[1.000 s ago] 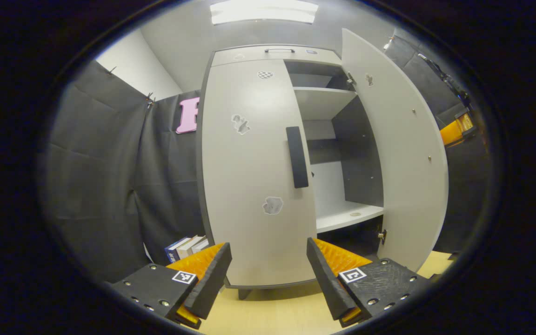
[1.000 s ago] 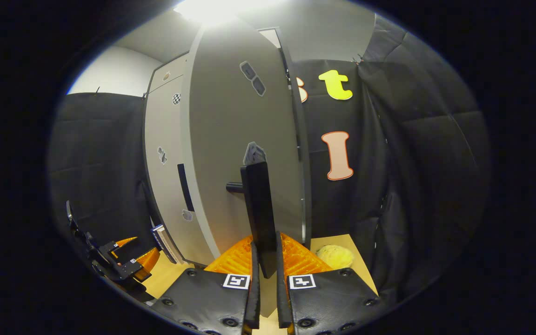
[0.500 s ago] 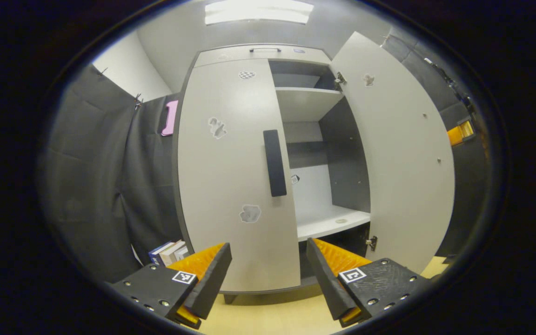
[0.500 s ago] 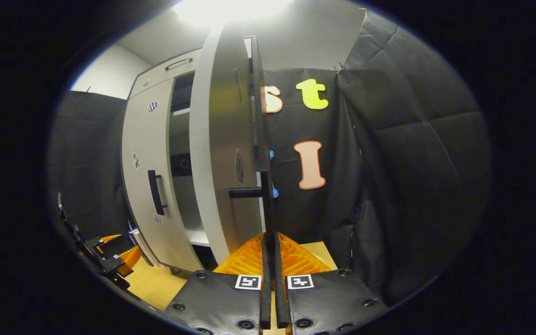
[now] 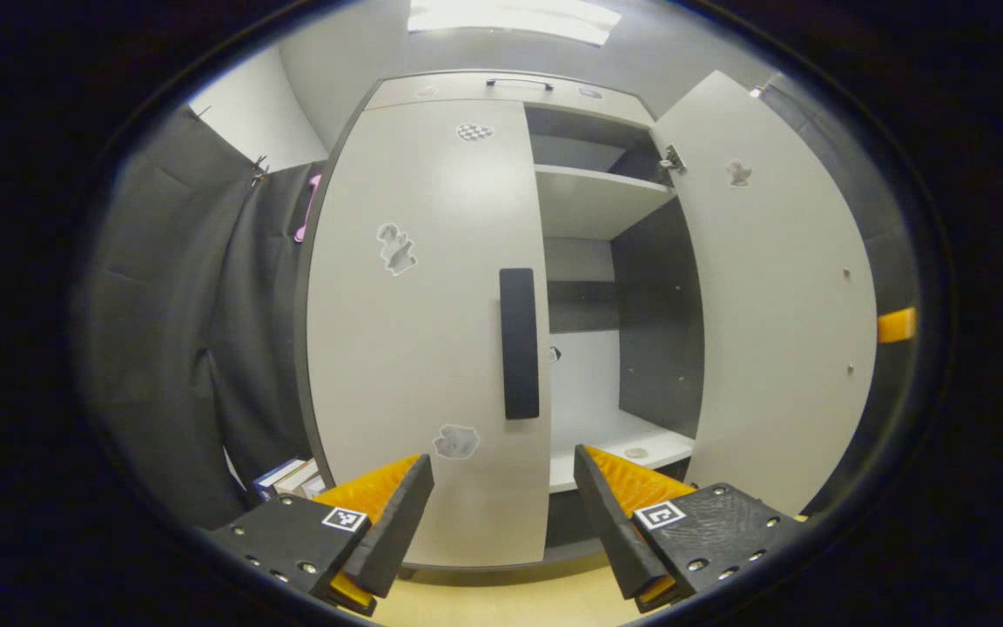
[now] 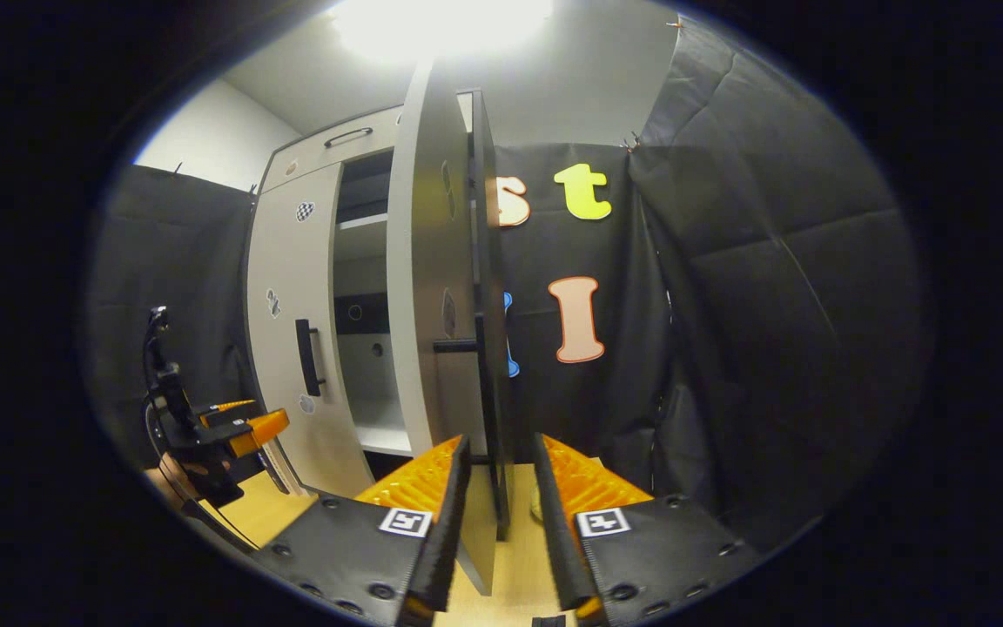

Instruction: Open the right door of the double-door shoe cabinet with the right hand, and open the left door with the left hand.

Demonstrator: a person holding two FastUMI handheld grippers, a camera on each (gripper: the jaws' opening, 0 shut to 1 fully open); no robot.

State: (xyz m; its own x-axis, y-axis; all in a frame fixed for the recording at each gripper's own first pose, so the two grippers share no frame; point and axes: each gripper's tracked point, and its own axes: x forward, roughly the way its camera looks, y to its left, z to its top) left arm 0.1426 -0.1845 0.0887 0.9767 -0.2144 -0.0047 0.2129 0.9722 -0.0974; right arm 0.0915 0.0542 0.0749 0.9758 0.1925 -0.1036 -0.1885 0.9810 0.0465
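**Right door open, left door still to pull**

The shoe cabinet (image 5: 501, 87) stands straight ahead of my left gripper (image 5: 501, 514). Its right door (image 5: 780, 305) is swung wide on its hinges, showing the shelves (image 5: 593, 200) inside, so I judge that half of the job done. The left door (image 5: 419, 322) sits flat and closed; that half is left.

The left door's handle (image 5: 519, 342) is a dark bar running vertically, set near the door's inner edge and standing out toward me. My left jaws are spread wide and empty, below the handle and not touching it.

From my right gripper (image 6: 497, 522), the right door's handle (image 6: 486, 383) is likewise upright, seen nearly edge-on, its post reaching sideways to the door face. My right jaws are parted on either side of the bar's lower end, and I see no pad pressing on it.

Books (image 5: 288, 477) stand beside the cabinet at floor level.
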